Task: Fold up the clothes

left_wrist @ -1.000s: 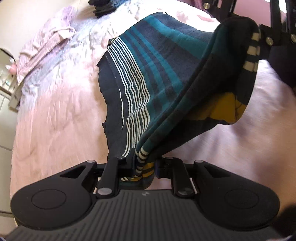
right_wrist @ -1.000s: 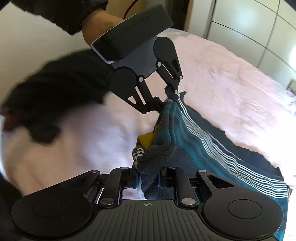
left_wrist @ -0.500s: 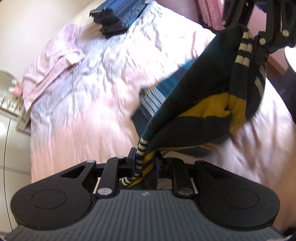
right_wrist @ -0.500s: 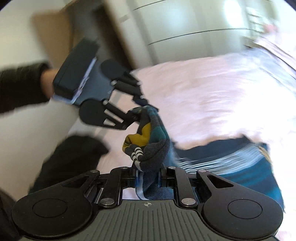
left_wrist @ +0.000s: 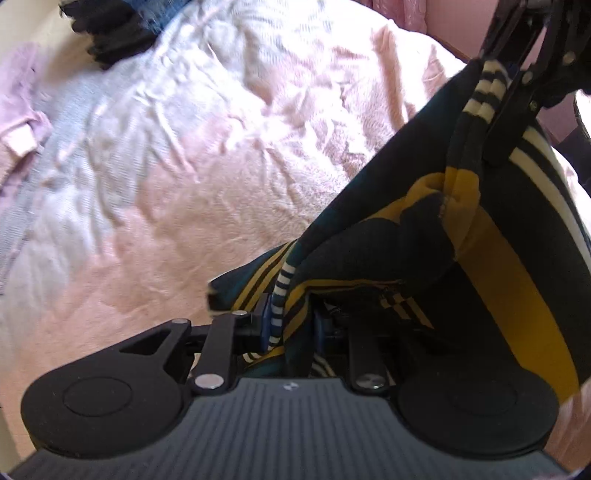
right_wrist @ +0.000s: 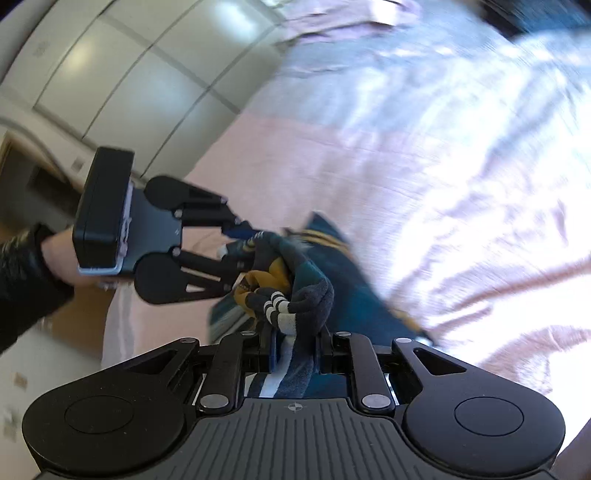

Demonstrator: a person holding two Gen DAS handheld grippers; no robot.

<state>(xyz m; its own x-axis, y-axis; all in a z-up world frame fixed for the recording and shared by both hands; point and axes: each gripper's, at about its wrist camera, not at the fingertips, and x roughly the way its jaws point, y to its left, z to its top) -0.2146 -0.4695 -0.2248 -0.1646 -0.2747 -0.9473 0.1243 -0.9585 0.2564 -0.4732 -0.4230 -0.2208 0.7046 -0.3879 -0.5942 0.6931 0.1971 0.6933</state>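
Lifted clear since a second ago, the sweater no longer lies spread on the bed; its teal stripes have swung under and the dark and yellow side now faces up. Left gripper is clamped tight on a striped edge, and the right gripper pinches another bunched edge. Both hang close together above the pink bedding, with folded clothes well apart at the far corner.

Dark teal-and-mustard striped garment, bunched, lifted above bed
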